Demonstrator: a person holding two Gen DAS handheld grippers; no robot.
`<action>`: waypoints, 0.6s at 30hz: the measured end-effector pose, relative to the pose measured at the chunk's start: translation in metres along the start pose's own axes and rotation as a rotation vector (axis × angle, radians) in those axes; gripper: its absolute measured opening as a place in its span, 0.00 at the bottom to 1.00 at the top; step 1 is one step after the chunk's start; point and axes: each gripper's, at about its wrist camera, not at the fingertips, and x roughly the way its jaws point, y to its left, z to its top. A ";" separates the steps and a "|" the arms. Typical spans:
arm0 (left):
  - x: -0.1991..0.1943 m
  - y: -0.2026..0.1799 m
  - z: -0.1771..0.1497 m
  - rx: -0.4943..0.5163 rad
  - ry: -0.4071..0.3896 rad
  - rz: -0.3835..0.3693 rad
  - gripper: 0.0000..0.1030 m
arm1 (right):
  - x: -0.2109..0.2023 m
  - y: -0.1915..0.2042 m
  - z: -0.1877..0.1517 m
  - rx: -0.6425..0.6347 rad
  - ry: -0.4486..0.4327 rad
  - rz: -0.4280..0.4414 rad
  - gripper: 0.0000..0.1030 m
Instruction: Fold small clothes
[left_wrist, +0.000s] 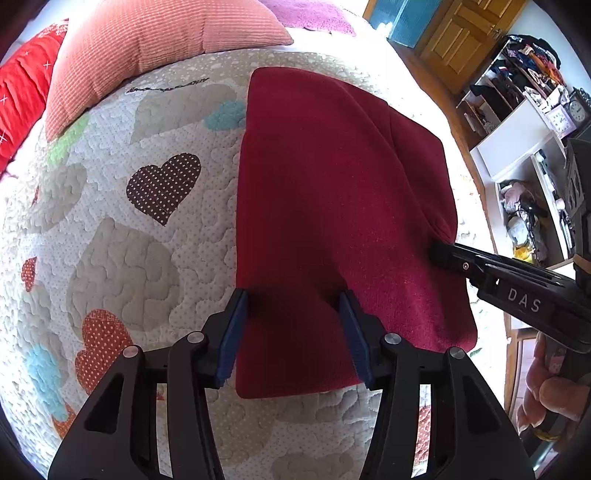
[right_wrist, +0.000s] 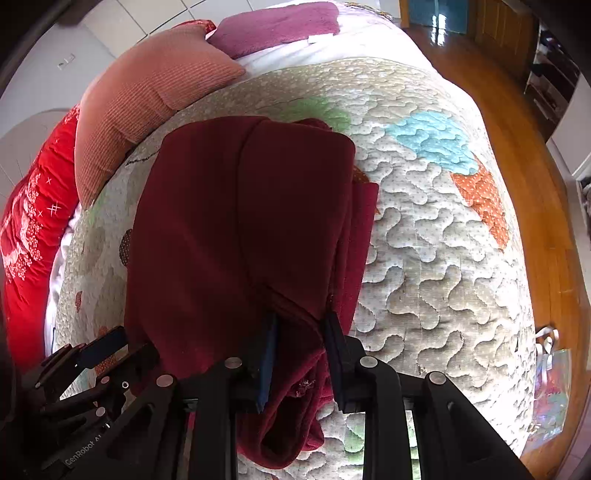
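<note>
Heart-patterned quilt (left_wrist: 122, 258) is spread over the bed; a dark red garment (left_wrist: 332, 206) is laid near its right edge; its fabric is pinched by the right gripper (right_wrist: 301, 332); the left gripper (left_wrist: 293, 306) is held spread above it.

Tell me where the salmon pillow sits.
In the left wrist view the salmon pillow lies at the upper left on the quilt's far edge, beside the red bedding and beyond the maroon garment.

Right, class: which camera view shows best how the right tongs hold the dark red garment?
The right wrist view. There the garment bunches between the fingers of the right tongs, closed on a fold. The left wrist view shows the right tongs only from the side, tips at the garment's edge, their grip unclear.
</note>
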 end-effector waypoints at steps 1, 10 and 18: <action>0.000 0.000 0.000 0.001 0.001 0.000 0.50 | -0.002 -0.001 0.000 0.005 0.004 0.006 0.22; -0.013 0.003 0.013 -0.008 -0.033 -0.017 0.50 | -0.038 -0.013 0.002 0.095 -0.073 0.109 0.45; -0.001 0.018 0.032 -0.068 -0.019 -0.111 0.50 | -0.009 -0.026 0.010 0.145 -0.026 0.156 0.58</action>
